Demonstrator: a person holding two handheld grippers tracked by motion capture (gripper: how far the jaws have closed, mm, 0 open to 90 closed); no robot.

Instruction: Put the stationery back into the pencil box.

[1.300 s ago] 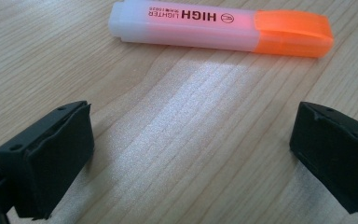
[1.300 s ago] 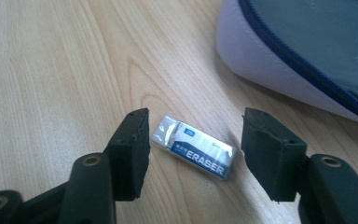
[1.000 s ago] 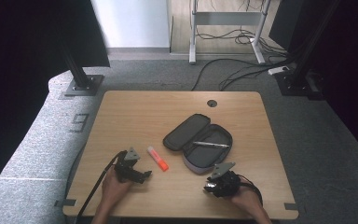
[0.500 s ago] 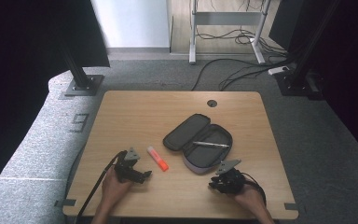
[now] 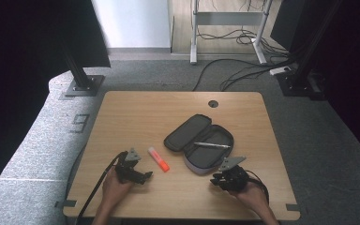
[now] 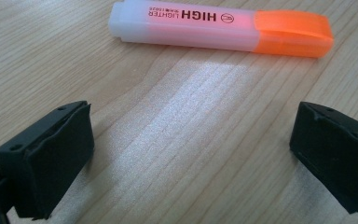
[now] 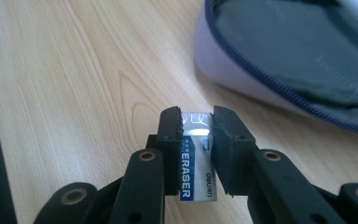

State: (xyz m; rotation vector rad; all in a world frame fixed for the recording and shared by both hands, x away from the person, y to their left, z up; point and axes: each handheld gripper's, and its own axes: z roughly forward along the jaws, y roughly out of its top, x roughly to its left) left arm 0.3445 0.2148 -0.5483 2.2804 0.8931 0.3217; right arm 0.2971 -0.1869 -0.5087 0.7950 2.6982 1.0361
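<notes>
Grippers: two, one per hand, both low over the near edge of the wooden table (image 5: 136,112). Left gripper (image 5: 143,176) spread wide, nothing between its jaws, bare wood beneath the gap in the left gripper view. Just beyond those jaws, one highlighter (image 6: 221,29), lying flat, pale pink barrel printed HIGH LIGHTER, orange cap at one end, untouched. Seen from the high view, same highlighter (image 5: 158,159) just right of the left gripper and left of the case, apart from both.

Right gripper (image 7: 196,128) clamped on one eraser (image 7: 196,179), white with a blue sleeve marked ERASER, pinched upright between the two pads, held close above the wood. From above, right gripper (image 5: 220,179) near the front rim of the case, not touching it.

One pencil case (image 5: 201,143), dark, zipped open, both halves laid flat, set at an angle around mid-table. One pen (image 5: 212,145) lying inside, across the nearer half. Near edge of that case (image 7: 279,79) just ahead of the eraser in the right gripper view, blue zip along the rim.

One round cable hole (image 5: 213,103) near the far edge of the table.
</notes>
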